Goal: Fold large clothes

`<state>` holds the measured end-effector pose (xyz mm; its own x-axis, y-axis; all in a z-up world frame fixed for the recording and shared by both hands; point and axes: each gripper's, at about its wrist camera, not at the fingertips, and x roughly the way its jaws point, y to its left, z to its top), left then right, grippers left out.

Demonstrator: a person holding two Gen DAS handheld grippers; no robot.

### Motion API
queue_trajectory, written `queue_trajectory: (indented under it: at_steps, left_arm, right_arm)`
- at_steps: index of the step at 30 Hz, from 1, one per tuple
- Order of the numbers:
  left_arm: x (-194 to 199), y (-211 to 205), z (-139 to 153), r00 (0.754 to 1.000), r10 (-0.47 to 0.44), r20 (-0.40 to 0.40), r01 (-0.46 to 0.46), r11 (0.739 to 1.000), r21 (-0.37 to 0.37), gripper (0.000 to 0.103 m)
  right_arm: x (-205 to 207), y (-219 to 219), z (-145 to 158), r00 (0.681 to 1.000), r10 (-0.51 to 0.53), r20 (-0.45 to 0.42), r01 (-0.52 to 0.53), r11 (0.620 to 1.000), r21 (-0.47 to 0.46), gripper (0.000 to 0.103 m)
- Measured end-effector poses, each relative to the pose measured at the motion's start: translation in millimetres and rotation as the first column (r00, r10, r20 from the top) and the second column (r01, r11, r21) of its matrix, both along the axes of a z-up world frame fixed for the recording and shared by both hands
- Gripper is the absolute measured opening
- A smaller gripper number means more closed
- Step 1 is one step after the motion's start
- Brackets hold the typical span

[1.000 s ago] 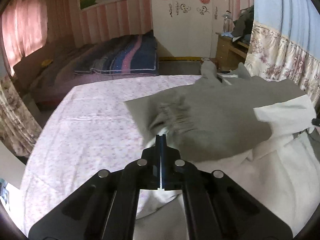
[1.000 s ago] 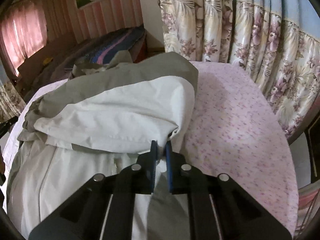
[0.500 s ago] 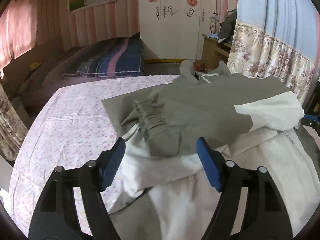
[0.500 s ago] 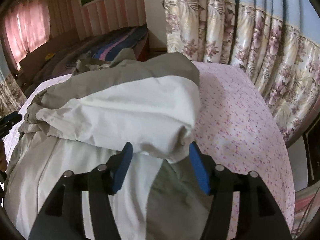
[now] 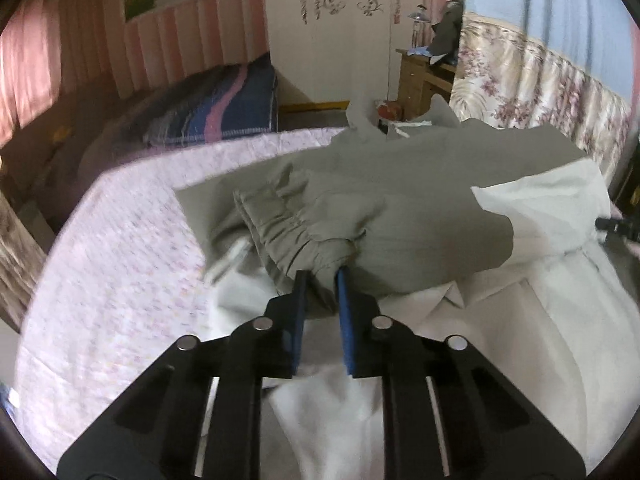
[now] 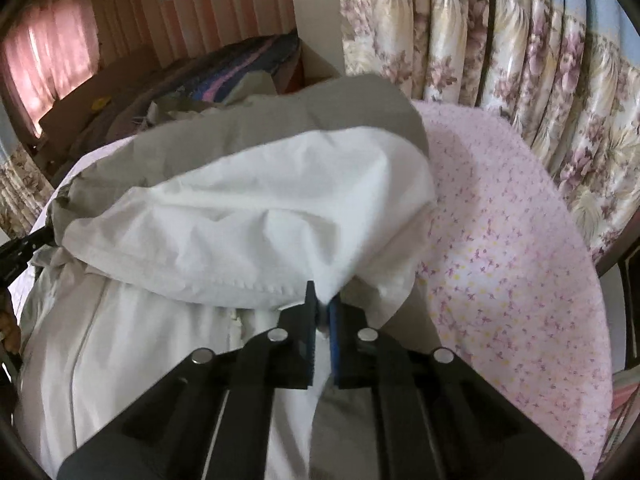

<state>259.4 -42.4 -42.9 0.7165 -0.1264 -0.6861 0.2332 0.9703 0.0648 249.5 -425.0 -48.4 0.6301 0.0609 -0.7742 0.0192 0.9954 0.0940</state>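
Note:
A large grey and white jacket [image 5: 400, 208] lies on a bed with a pink flowered sheet [image 5: 120, 264]. Its sleeves are folded across the body. In the left wrist view my left gripper [image 5: 321, 276] is shut on the grey sleeve's gathered cuff [image 5: 288, 232]. In the right wrist view my right gripper [image 6: 322, 300] is shut on the edge of the white sleeve [image 6: 260, 220], with the jacket's white body [image 6: 120, 340] below it. The right gripper's tip also shows at the right edge of the left wrist view [image 5: 616, 226].
Flowered curtains [image 6: 520, 60] hang close along the right side of the bed. A second bed with a striped blanket [image 5: 216, 112] stands behind. A wooden desk [image 5: 424, 76] and a white wardrobe [image 5: 328, 28] are at the back.
Both grippers were shut on the sleeves, let go and opened wide, and have now closed again on the grey cuff and the white sleeve edge.

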Motion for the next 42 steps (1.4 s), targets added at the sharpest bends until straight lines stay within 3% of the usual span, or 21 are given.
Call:
queue_trajectory:
  at_steps: [4,6,8,9,11,13,15,18,21,23,26,29,30,34,37,40,42]
  left_arm:
    - [-22.1,13.0,4.6,0.999,-0.035,0.017,0.034,0.998,0.049,0.013]
    - [-24.3,12.9,-6.6,0.999,-0.036,0.012,0.035,0.995,0.091,0.013]
    - [-25.1,11.8,-13.2,0.999,-0.037,0.019,0.034,0.992,0.118,0.016]
    - [-25.7,12.6,-14.7,0.999,-0.031,0.021,0.029,0.992,0.125,0.024]
    - [-28.9,18.0,-12.8,1.000,-0.009,0.022,0.006,0.992,0.123,0.038]
    - [-35.8,23.4,-6.2,1.000,0.024,0.018,-0.026,0.991,0.135,0.079]
    - [-48.9,29.4,15.2,0.999,0.024,0.030,-0.027,0.995,0.094,0.090]
    - [-51.5,26.8,47.0,0.996,0.063,0.059,-0.067,0.996,0.060,0.100]
    - [-30.6,18.3,69.5,0.995,0.098,0.034,-0.096,0.993,-0.066,0.100]
    - [-4.3,6.0,70.5,0.990,0.137,-0.018,-0.138,0.983,-0.125,0.100]
    - [27.6,-17.2,61.5,0.994,0.105,-0.037,-0.110,0.977,-0.183,0.100]
    - [44.1,-42.3,37.9,0.998,0.059,-0.028,-0.062,0.988,-0.138,0.100]
    - [50.8,-49.2,22.8,0.996,0.077,-0.039,-0.080,0.994,-0.068,0.100]
    - [61.5,-48.6,-11.3,0.993,0.110,-0.047,-0.107,0.992,0.069,0.099]
    - [66.0,-32.4,-32.3,0.994,0.088,-0.061,-0.082,0.992,0.094,0.092]
    - [65.9,-37.1,-34.0,0.996,0.081,-0.043,-0.074,0.987,0.143,0.092]
    - [68.0,-35.2,-34.9,0.995,0.084,-0.056,-0.076,0.988,0.138,0.092]
  right_arm:
    - [-10.6,-0.2,6.7,0.999,0.035,0.013,-0.035,0.999,0.012,0.006]
    - [-5.2,5.9,-8.3,0.998,0.039,-0.040,-0.040,0.999,-0.021,0.009]
    - [0.2,8.4,-21.1,0.996,0.022,-0.089,-0.027,0.998,-0.055,0.019]
    - [0.3,8.1,-23.6,0.996,0.016,-0.090,-0.021,0.998,-0.056,0.021]
    - [-4.4,4.7,-22.1,0.996,0.006,-0.090,-0.009,0.999,-0.036,0.045]
    - [-16.2,1.8,-10.4,0.998,0.015,-0.057,-0.015,1.000,0.001,0.059]
    - [-26.2,2.6,5.9,1.000,0.022,-0.005,-0.022,1.000,-0.017,0.059]
    - [-28.9,3.5,38.6,0.997,0.007,0.078,-0.005,1.000,-0.029,0.072]
    - [-10.9,8.0,62.0,0.992,-0.018,0.123,0.019,1.000,-0.009,0.075]
    - [8.7,17.2,66.4,0.991,-0.026,0.129,0.026,1.000,-0.001,0.075]
    - [41.8,33.8,58.3,0.995,-0.012,0.104,0.010,1.000,0.021,0.075]
    - [69.4,46.6,36.6,0.999,0.002,0.051,-0.003,1.000,0.021,0.075]
    - [76.7,49.4,28.3,0.999,0.007,0.032,-0.008,1.000,0.029,0.075]
    - [103.9,41.6,-2.6,0.999,0.003,-0.033,-0.004,1.000,-0.013,0.074]
    - [116.4,30.2,-14.5,0.999,0.002,-0.051,-0.002,1.000,-0.014,0.072]
    - [124.4,38.1,-25.5,0.999,-0.003,-0.051,-0.002,0.994,-0.108,0.073]
    - [124.2,40.5,-31.3,0.999,-0.005,-0.039,0.000,0.992,-0.130,0.074]
